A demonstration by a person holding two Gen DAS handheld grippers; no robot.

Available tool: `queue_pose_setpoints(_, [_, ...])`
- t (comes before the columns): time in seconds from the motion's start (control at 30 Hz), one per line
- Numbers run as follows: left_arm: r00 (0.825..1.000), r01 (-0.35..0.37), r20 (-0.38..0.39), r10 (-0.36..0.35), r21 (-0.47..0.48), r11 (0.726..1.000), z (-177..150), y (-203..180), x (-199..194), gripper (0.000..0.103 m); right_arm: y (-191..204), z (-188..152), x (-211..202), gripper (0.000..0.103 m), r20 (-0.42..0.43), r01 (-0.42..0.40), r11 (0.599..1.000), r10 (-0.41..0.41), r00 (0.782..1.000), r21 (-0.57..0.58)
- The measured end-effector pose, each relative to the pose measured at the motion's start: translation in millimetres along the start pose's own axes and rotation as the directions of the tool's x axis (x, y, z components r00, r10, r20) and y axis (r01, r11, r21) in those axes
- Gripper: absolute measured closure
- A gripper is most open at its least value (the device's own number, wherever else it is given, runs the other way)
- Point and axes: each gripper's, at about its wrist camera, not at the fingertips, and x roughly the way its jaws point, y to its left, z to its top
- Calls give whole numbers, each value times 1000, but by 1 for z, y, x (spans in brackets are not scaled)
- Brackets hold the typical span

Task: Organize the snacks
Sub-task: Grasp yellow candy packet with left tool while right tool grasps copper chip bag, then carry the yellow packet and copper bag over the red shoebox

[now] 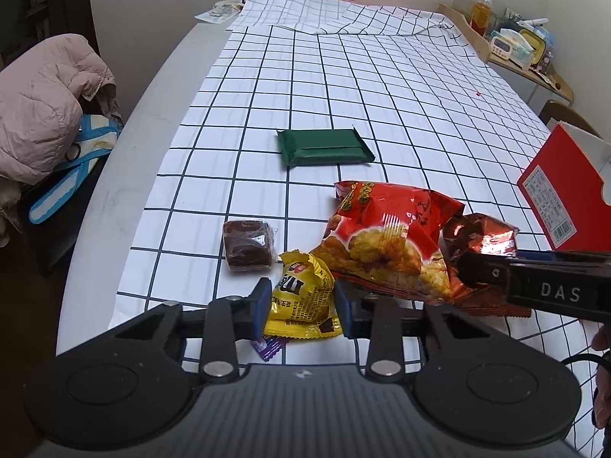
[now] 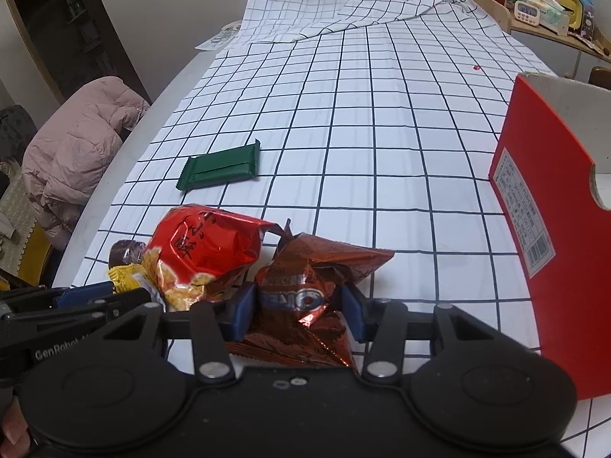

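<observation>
My left gripper (image 1: 303, 305) is shut on a yellow snack packet (image 1: 303, 294) near the table's front edge. My right gripper (image 2: 298, 307) is shut on a crumpled brown foil Oreo packet (image 2: 305, 286); that packet also shows in the left wrist view (image 1: 477, 234). A red chips bag (image 1: 385, 236) lies between them, also in the right wrist view (image 2: 202, 255). A green wrapped bar (image 1: 322, 147) lies farther back. A brown cake in clear wrap (image 1: 248, 244) lies left of the yellow packet. A small purple wrapper (image 1: 267, 347) lies under the left gripper.
An open red cardboard box (image 2: 550, 229) stands at the right on the checked tablecloth (image 1: 343, 76). A pink jacket (image 1: 42, 99) hangs on a chair left of the table. A wooden shelf with clutter (image 1: 511, 45) is at the back right.
</observation>
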Motion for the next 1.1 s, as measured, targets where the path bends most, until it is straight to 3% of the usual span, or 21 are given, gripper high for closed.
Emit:
queue_pose_setpoints(0.07, [1000, 5, 1, -5, -3, 1000, -1, 0, -2, 77, 0, -1, -3, 56, 6, 4, 1000, -4, 1000, -3])
queue_pose_setpoints(0.6, [999, 40, 3, -40, -38, 998, -6, -7, -36, 78, -5, -20, -68, 57, 53, -30, 1000, 30, 998, 8])
queue_pose_setpoints(1.1, [991, 120, 55, -120, 4, 993, 3, -68, -111, 78, -36, -23, -153, 57, 100, -79, 997, 81, 992, -27])
